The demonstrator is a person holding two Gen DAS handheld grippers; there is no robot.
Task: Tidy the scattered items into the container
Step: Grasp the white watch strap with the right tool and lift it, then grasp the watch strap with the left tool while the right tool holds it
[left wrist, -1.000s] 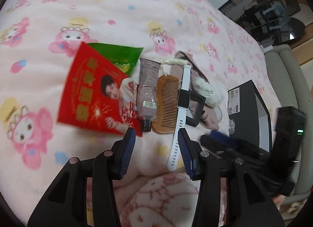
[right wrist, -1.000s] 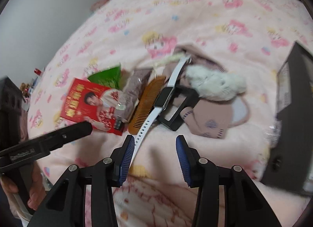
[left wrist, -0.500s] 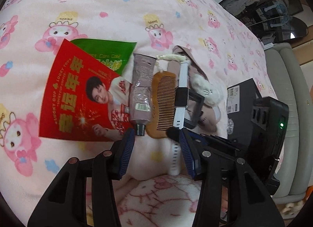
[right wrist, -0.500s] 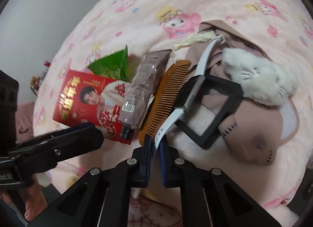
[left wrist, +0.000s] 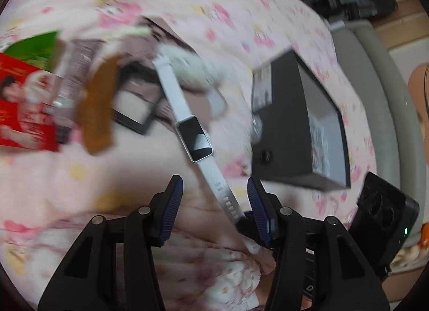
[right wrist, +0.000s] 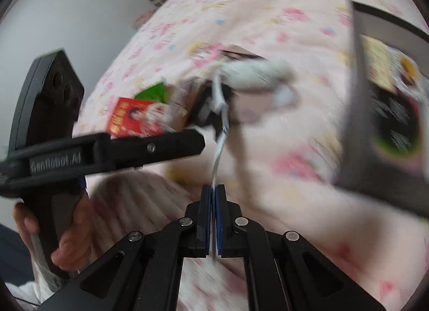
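Note:
My right gripper (right wrist: 213,190) is shut on the strap end of a white smartwatch (left wrist: 195,134) and holds it lifted off the pink blanket; the watch shows edge-on in the right wrist view (right wrist: 220,128). My left gripper (left wrist: 214,190) is open and empty, its fingers on either side of the watch strap without touching it. The black box (left wrist: 300,126) stands open to the right, with printed packets inside it in the right wrist view (right wrist: 388,96). A wooden comb (left wrist: 99,104), a brown tube (left wrist: 77,75), a red packet (left wrist: 21,104) and a green packet (left wrist: 37,45) lie at left.
A black square frame (left wrist: 134,104), a white furry item (left wrist: 195,70) and a brown fabric piece lie behind the watch. The pink cartoon blanket (left wrist: 214,16) covers the bed. A grey padded edge (left wrist: 375,83) runs along the right. The left gripper's body (right wrist: 53,145) crosses the right wrist view.
My right gripper has lifted the white watch off the pile and carried it right, toward the black box. My left gripper has swung right with it and stays open.

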